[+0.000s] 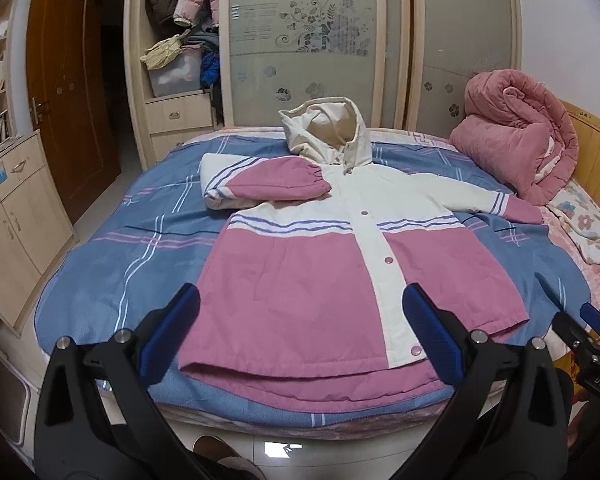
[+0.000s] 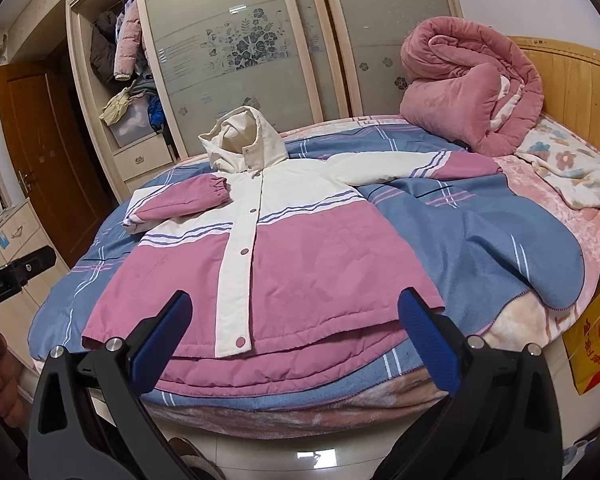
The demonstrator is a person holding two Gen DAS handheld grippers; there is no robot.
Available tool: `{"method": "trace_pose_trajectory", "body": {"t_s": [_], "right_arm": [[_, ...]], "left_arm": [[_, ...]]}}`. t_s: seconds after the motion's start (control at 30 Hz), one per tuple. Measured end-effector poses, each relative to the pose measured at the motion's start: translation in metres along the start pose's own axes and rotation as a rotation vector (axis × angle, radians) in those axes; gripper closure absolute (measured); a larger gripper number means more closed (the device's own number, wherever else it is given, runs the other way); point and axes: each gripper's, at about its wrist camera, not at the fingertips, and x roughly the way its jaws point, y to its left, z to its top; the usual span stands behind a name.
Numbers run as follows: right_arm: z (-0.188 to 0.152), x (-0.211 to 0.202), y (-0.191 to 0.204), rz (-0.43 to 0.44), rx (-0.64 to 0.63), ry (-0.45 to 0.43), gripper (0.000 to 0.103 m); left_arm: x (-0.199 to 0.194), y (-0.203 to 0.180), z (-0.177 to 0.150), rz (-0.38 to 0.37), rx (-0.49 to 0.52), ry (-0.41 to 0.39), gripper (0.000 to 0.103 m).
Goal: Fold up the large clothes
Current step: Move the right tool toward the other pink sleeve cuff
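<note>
A pink and cream hooded jacket (image 1: 300,272) (image 2: 284,264) lies face up on the blue plaid bedspread (image 1: 140,240) (image 2: 480,232), hem toward me. One sleeve (image 1: 268,184) (image 2: 180,200) is folded across its chest; the other sleeve (image 1: 496,200) (image 2: 420,168) stretches out to the side. My left gripper (image 1: 300,334) hangs open above the hem, holding nothing. My right gripper (image 2: 294,334) is open too, just short of the hem, and shows at the right edge of the left wrist view (image 1: 580,320).
A rolled pink quilt (image 1: 516,140) (image 2: 468,96) sits at the headboard end beside a flowered blanket (image 2: 568,168). A wardrobe (image 1: 340,40) with glass doors stands behind the bed, cabinets (image 1: 16,216) and a brown door (image 1: 68,100) to the left. A slippered foot (image 1: 224,460) is on the floor below.
</note>
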Motion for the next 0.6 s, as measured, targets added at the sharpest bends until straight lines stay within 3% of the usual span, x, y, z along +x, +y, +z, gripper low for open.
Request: {"method": "trace_pose_trajectory", "body": {"t_s": [0.2, 0.37, 0.47, 0.53, 0.6], "right_arm": [[0.022, 0.005, 0.006, 0.054, 0.001, 0.017, 0.001], [0.059, 0.011, 0.009, 0.128, 0.043, 0.016, 0.001], [0.085, 0.026, 0.012, 0.214, 0.081, 0.036, 0.001], [0.100, 0.040, 0.017, 0.272, 0.104, 0.047, 0.001], [0.117, 0.067, 0.027, 0.330, 0.121, 0.081, 0.001]], "left_arm": [[0.002, -0.006, 0.029, -0.137, 0.103, 0.069, 0.002], [-0.008, -0.011, 0.054, -0.123, 0.199, -0.008, 0.002], [-0.005, -0.001, 0.065, -0.180, 0.150, -0.028, 0.002], [0.000, 0.011, 0.064, -0.238, 0.063, -0.038, 0.002], [0.011, 0.017, 0.061, -0.273, 0.016, -0.013, 0.002]]}}
